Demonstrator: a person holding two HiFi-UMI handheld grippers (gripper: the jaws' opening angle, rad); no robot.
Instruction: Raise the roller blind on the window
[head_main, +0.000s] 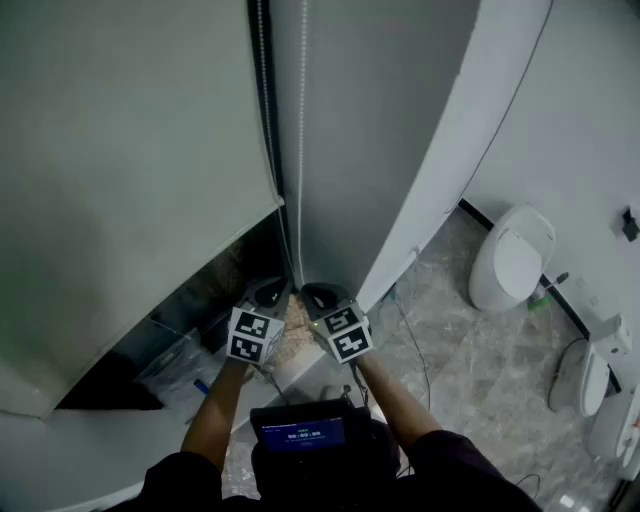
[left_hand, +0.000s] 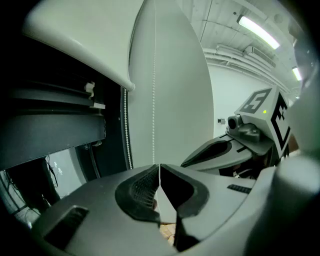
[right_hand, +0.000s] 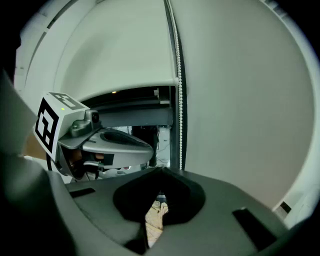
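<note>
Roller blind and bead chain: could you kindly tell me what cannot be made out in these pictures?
Roller blind top roll: cut off by every view's upper edge.
Bead chain lower end: head view, hidden behind the left tool and right tool.
Whether the right tool grips a strand: right gripper view, its own body covers the chain there.

A public washroom: white ceramic toilet (head_main: 510, 258) (lid down) by the wall, marble-look floor tiles (head_main: 470, 345).

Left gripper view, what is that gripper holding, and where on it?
The bead chain: the left gripper has its jaws shut low on the strand, which rises straight from them.
</note>
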